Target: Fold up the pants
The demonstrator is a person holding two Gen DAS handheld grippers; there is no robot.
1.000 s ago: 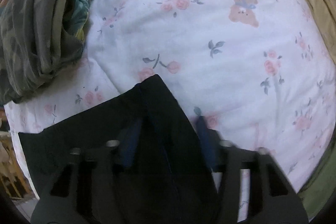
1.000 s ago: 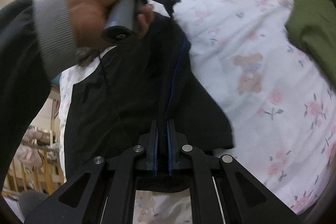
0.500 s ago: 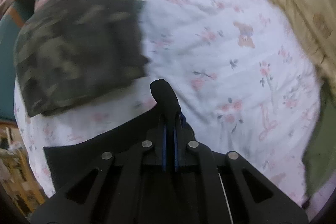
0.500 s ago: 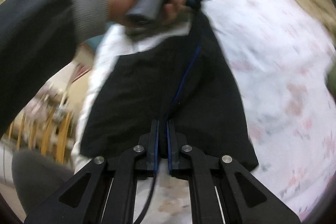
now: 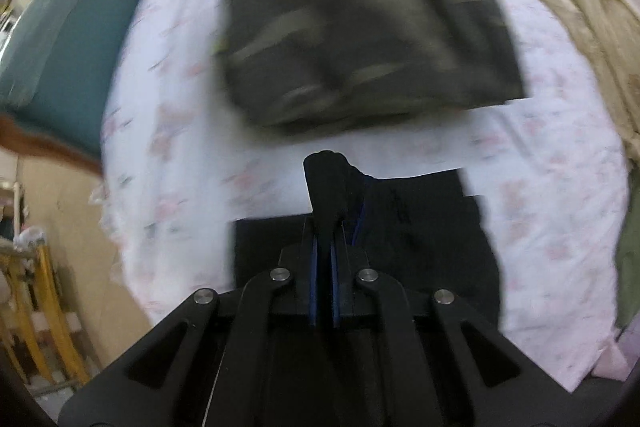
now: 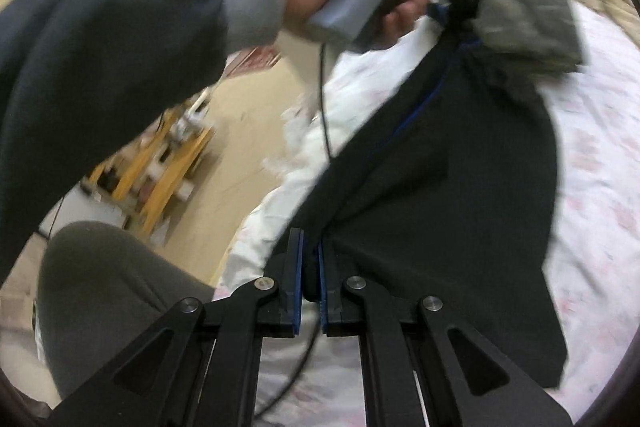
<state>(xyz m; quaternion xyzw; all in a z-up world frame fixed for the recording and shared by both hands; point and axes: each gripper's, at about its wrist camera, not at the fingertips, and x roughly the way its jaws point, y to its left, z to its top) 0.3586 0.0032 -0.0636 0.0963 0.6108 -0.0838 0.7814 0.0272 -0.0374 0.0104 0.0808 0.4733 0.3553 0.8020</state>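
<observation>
Pants [image 6: 440, 187] lifted off floral bed [image 5: 168, 131], hanging between my grippers | camo pile [image 5: 360, 27], far left a second ago, now dead ahead: I've swung around, fold pending | left gripper [image 5: 324, 247] clamped on pants | right gripper [image 6: 311, 267] likewise.

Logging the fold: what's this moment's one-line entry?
left: shut on pants | right: shut on pants | pants lifted off the bed
</observation>
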